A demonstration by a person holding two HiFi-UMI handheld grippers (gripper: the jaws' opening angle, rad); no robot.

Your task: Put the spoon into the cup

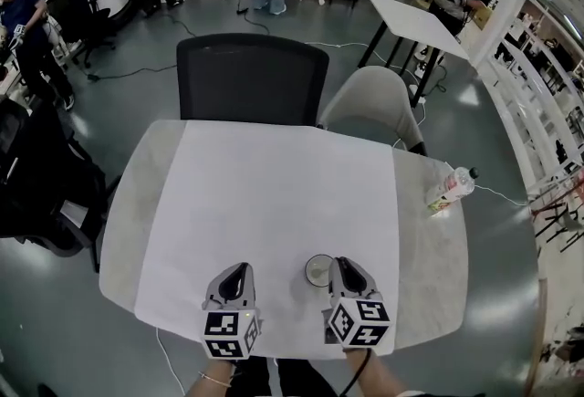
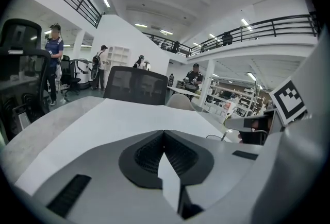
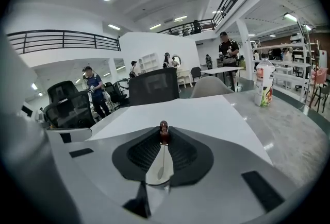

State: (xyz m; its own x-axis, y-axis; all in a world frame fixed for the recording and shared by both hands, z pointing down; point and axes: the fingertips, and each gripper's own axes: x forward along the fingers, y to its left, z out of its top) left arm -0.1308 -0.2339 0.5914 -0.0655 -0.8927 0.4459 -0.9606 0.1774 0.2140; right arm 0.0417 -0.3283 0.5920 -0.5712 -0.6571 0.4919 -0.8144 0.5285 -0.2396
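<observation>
The cup [image 1: 319, 270] stands on the table [image 1: 429, 267], near the edge closest to the person. It looks see-through and has a round rim. It sits on a big white sheet [image 1: 274, 203] that covers most of the table top.

The right claw [image 1: 347, 269] is just beside the cup, on its right. The claw's tip hangs over the cup's rim. Its two jaws are pinched on the spoon [image 3: 160, 170]. They grip it near the top, where a little brown knob sticks up. The thin handle hangs down between the jaws, and the round end points down at the cup. I cannot tell if the round end is inside the cup or just above the rim.

The left claw [image 1: 239, 273] is a bit to the left of the cup, with some bare sheet between them. Its jaws are pressed together and hold nothing.

A bottle [image 1: 451, 189] with a bright label is well to the right of the cup, out on the grey part of the table. A black chair [image 1: 251, 80] stands far behind the cup, on the other side of the table. A grey chair [image 1: 370, 108] is next to it.
</observation>
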